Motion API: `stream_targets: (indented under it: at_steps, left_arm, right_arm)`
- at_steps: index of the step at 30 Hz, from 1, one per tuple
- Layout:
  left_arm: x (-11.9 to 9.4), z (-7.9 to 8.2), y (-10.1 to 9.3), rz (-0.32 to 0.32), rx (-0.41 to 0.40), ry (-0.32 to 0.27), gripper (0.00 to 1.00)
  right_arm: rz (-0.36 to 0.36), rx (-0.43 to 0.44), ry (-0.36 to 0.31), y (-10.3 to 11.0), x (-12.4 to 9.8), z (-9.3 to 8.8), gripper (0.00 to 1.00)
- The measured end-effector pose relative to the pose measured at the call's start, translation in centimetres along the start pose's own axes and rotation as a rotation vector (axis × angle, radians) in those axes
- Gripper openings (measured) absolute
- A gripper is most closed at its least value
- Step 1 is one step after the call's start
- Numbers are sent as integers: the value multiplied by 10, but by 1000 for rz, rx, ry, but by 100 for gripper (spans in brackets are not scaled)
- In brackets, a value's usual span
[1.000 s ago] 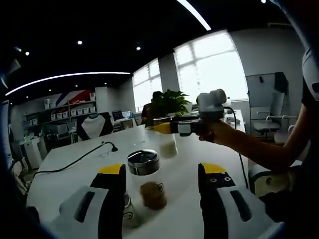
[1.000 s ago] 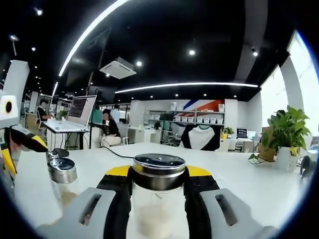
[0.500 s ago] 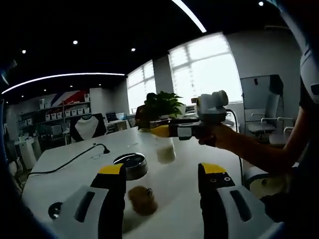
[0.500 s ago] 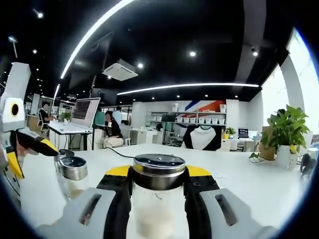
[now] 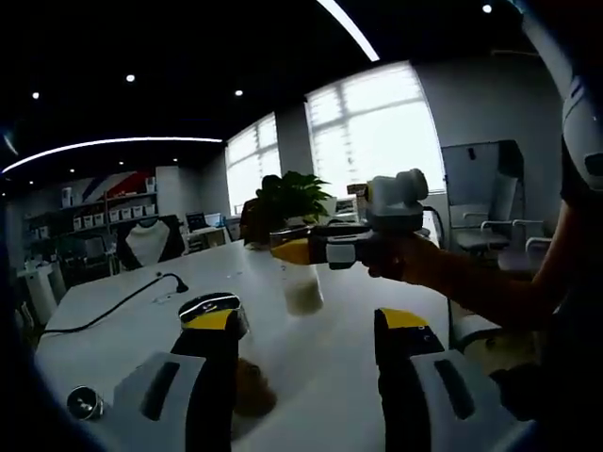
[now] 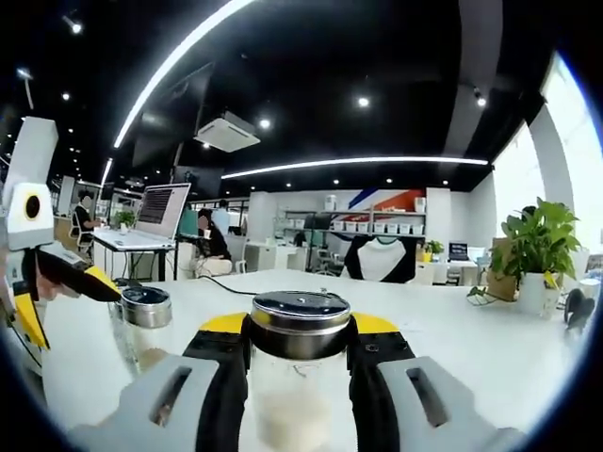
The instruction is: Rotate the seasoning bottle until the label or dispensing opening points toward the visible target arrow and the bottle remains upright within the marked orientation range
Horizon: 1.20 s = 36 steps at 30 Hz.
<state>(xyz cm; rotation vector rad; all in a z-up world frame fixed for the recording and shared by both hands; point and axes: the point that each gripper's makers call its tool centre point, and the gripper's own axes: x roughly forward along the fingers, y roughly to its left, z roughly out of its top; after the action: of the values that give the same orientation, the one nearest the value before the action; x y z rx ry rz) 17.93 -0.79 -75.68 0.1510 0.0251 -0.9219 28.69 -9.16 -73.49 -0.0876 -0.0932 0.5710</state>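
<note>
Seasoning bottle [image 6: 294, 377] sits clamped between the two jaws of the right gripper [image 6: 294, 353], its metal cap level and its clear body, partly filled with pale powder, standing upright. In the left gripper view this bottle [image 5: 303, 287] appears near the middle of the white table [image 5: 330, 348], gripped near its top by the right gripper [image 5: 287, 250], which reaches in from the right in the person's hand [image 5: 400, 259]; whether its base rests on the tabletop cannot be told. The left gripper [image 5: 306, 325] has its jaws spread wide apart with nothing between them. A second jar [image 5: 231, 363] with a metal cap and brownish contents stands just beside its left jaw, partly hidden behind it; in the right gripper view the same jar [image 6: 143, 330] stands to the left, close by the left gripper [image 6: 47, 282]. A small round metal lid [image 5: 85, 403] lies on the table further off, and a black cable [image 5: 113, 306] trails across the far side. No target arrow or orientation marking is visible, and no label or opening can be made out on the held bottle, so how much turning is done cannot be judged. The grip looks secured and the bottle upright; aligning and releasing it appear to be left.
</note>
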Motion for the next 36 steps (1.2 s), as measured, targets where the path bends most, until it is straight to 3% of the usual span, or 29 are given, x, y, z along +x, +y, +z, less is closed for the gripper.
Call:
stream_targets:
  at_steps: [10, 19, 26, 36]
  left_arm:
    - [9, -2, -6, -19, 15, 0, 60]
    - [23, -16, -13, -62, 30, 19, 60]
    - [28, -29, -11, -76, -9, 25, 59]
    - [37, -36, -13, -83, -5, 28, 58]
  right_arm:
    - [28, 8, -12, 10, -5, 4, 38]
    - [59, 21, -1, 19, -5, 1, 38]
    - [78, 25, -7, 25, -7, 3, 38]
    - [94, 27, -3, 33, -11, 5, 38]
